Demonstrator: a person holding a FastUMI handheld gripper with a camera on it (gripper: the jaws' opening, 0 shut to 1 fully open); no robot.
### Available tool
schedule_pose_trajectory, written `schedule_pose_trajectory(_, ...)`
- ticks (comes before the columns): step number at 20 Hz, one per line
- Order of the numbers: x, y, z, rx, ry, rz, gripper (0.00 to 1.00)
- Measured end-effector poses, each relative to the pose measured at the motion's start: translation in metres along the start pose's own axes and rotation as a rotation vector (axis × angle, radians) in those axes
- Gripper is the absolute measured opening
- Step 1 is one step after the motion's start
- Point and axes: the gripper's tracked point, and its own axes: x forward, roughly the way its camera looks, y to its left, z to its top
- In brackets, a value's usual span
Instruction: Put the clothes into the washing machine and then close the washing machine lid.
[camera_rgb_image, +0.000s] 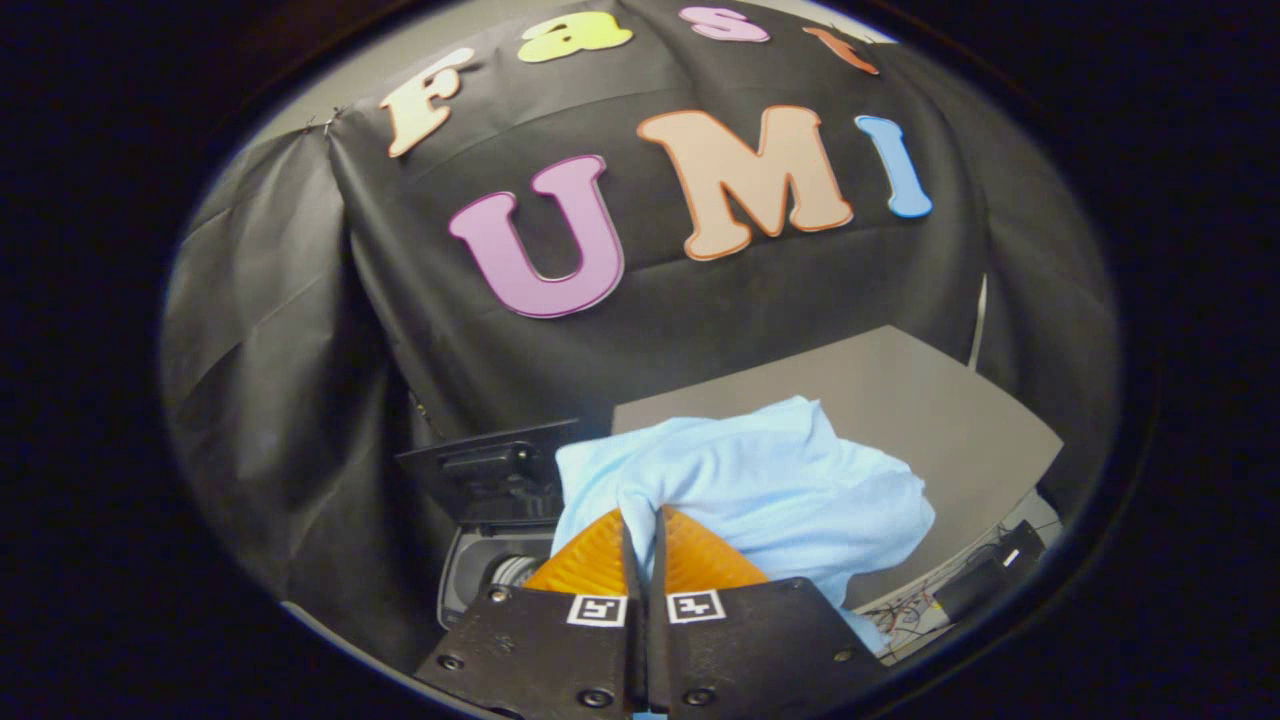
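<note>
Tongs (640, 520) were clenched on the blue cloth (760, 480); you needed to carry it left of them, over the washing machine's (490, 575) open drum, before releasing.

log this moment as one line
phase: carrying | tool: shut on light blue cloth | washing machine: lid open, below left of fingers | cloth: not yet inside

1. Gripper (641, 520): both fingers drawn together, with a narrow gap between them.
2. A fold of the light blue cloth (760, 490) is pinched between the fingertips; both press on it.
3. The fingers point forward and slightly upward, carrying the cloth raised.
4. Finger bases sit side by side, level with each other.
</note>
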Motion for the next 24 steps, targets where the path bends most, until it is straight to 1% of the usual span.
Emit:
schedule_pose_trajectory(5,0.02,0.081,-0.033,-0.018,0.05,0.097,0.01)
schedule_pose_trajectory(12,0.062,0.152,-0.084,-0.014,0.122,0.17,0.01)
schedule_pose_trajectory(15,0.086,0.168,-0.116,-0.02,0.17,0.17,0.01)
schedule_pose_trajectory(20,0.137,0.188,-0.193,-0.034,0.301,0.171,0.01)
schedule_pose_trajectory(24,0.161,0.184,-0.224,-0.025,0.356,0.147,0.01)
